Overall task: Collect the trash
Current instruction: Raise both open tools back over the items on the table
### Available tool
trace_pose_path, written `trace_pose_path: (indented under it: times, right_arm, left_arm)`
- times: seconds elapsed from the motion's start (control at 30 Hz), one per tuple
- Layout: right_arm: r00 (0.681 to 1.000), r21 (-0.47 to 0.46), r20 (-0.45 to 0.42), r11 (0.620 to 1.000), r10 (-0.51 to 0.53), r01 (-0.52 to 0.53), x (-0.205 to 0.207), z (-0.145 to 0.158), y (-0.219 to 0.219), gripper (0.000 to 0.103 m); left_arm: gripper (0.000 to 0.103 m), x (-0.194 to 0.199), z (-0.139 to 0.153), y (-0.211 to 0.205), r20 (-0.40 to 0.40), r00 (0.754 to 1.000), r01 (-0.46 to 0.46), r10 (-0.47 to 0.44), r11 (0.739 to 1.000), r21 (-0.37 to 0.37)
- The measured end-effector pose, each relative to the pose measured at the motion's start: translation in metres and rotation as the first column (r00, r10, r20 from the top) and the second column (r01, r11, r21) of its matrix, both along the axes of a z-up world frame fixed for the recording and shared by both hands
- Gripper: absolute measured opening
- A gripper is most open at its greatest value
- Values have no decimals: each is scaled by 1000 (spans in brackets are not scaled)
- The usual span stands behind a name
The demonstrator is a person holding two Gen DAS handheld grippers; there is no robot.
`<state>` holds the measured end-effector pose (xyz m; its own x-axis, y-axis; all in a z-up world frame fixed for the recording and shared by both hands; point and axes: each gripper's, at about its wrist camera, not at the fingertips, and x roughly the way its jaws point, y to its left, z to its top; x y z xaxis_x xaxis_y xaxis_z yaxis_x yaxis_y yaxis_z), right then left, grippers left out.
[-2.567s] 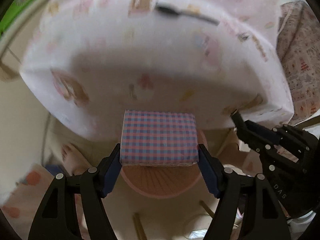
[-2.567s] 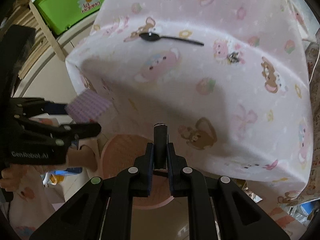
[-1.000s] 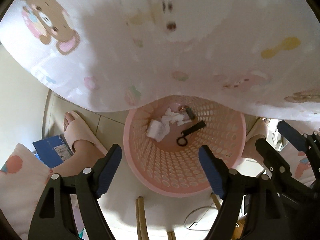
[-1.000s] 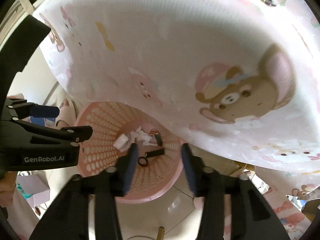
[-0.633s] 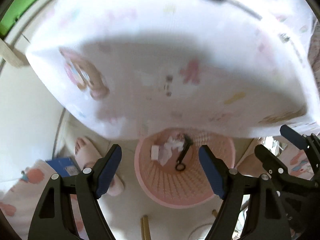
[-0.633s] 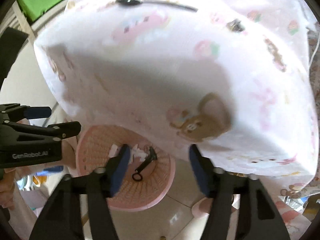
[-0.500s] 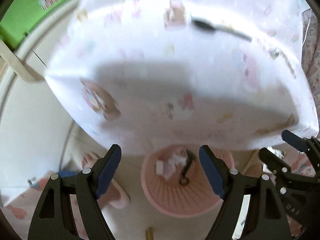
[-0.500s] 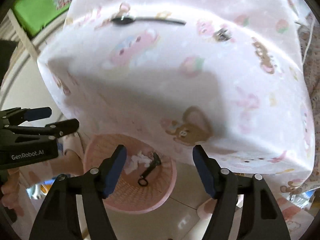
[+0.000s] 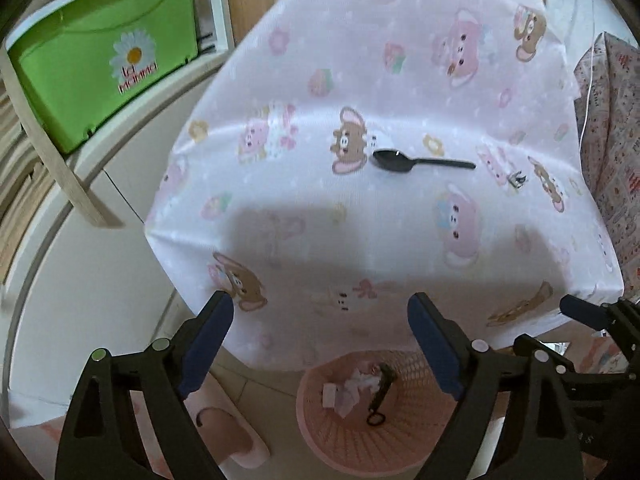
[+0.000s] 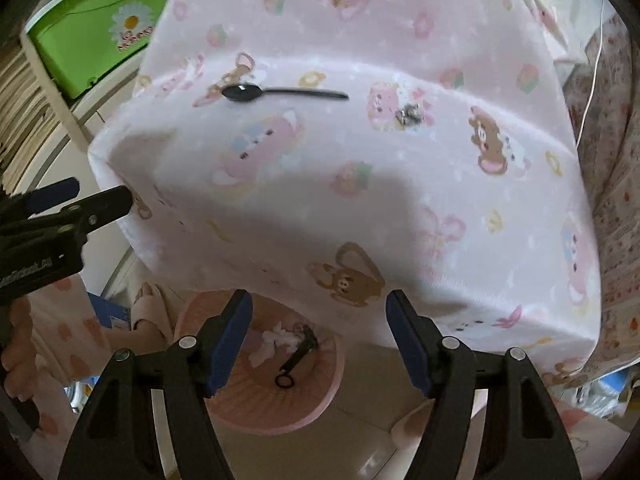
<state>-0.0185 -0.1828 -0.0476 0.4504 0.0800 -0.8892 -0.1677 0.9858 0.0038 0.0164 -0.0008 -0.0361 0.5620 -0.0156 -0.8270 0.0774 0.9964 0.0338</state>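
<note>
Waiting wide apart and empty, the left gripper (image 9: 316, 340) and right gripper (image 10: 318, 330) hang over the pink basket (image 9: 320, 432). 2 bits of trash lie on the tablecloth (image 9: 360, 220): a black spoon (image 9: 416, 162) and a small wrapper (image 10: 409, 114).

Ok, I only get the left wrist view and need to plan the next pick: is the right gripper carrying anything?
Observer: No. The right gripper is open and empty, with the pink basket in view just below it.
Operator: Anything on the floor left of that basket that I can't see?
Observer: Yes, a blue box lies beside the slippered foot.
</note>
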Motion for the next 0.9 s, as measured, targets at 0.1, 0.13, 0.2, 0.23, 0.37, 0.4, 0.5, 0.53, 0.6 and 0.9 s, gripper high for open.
trace_pose_path:
  times: [0.1,0.13,0.2,0.23,0.37,0.4,0.5,0.53,0.6,0.9]
  right_arm:
    - [999,0,51,1000,13,-13,-9,13,3,71]
    - [997,4,70,1000,13,-14,-10,17,3,71]
    - [994,0,108,1000,1,-1,-12,26,2,71]
    - [993,-3,121,1000,-5,5,-10,30,1,71]
    - [984,-24,178,999,-25,30,-3,47,-7,71]
    - [981,-33,194,999,-30,37,-1,53,-11,72]
    - [975,-31,216,997,-60,69,8,68,-23,75]
    - [975,-15,214,997,-67,72,12,72,-28,75]
    - [975,-9,209,997,-74,78,19,78,-35,75]
    - [959,-24,237,986,-156,166,53,82,-61,75]
  left_arm:
    - [88,-7,10,-5,51,999,10,-11,1000,26]
    - [89,-8,13,-6,60,998,14,-16,999,30]
    - [89,-10,19,-13,85,995,37,-42,998,60]
    - [89,-10,22,-16,87,994,60,-65,997,57]
    - [89,-3,44,-23,82,990,118,-117,993,-3]
    - [89,0,52,-25,104,986,131,-132,991,14]
    - [99,6,76,-28,188,969,144,-160,985,98]
    - [101,8,81,-27,207,964,145,-167,983,117]
    - [101,16,87,-24,223,959,145,-175,979,145]
    - [101,42,89,-20,212,967,123,-139,988,90]
